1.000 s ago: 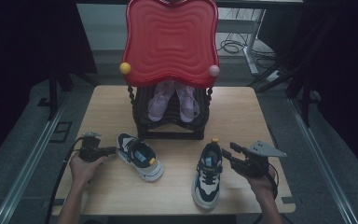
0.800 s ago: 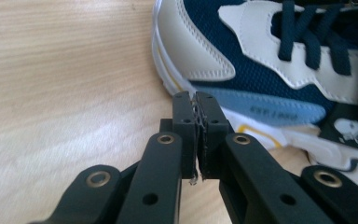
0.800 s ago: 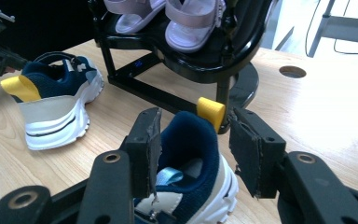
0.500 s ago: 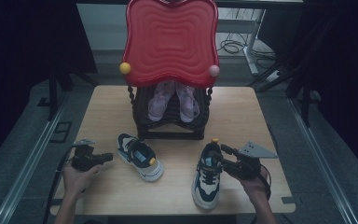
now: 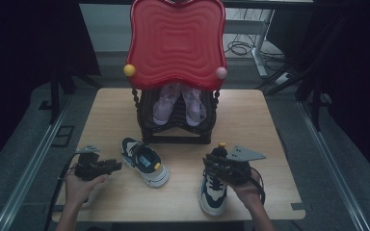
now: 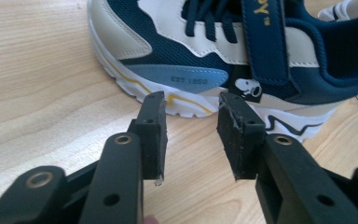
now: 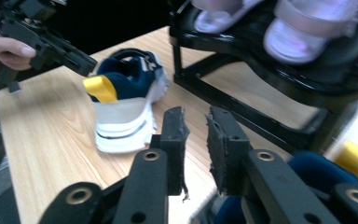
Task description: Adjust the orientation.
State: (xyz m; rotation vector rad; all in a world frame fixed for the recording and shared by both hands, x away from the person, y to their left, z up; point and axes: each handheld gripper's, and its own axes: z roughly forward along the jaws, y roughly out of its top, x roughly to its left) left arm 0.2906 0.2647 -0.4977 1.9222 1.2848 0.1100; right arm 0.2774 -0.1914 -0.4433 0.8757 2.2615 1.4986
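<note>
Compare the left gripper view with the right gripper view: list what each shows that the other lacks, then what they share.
Left gripper view alone: a close side of the navy and white sneaker, with its strap, laces and small lettering on the sole edge, seen past the open left gripper, whose jaws have just been opening with nothing between them.

Right gripper view alone: the black rack holding pale purple sandals, the person's hand, and the right gripper, whose jaws have just been closing with nothing between them.

Both: that sneaker and the wooden table.
</note>
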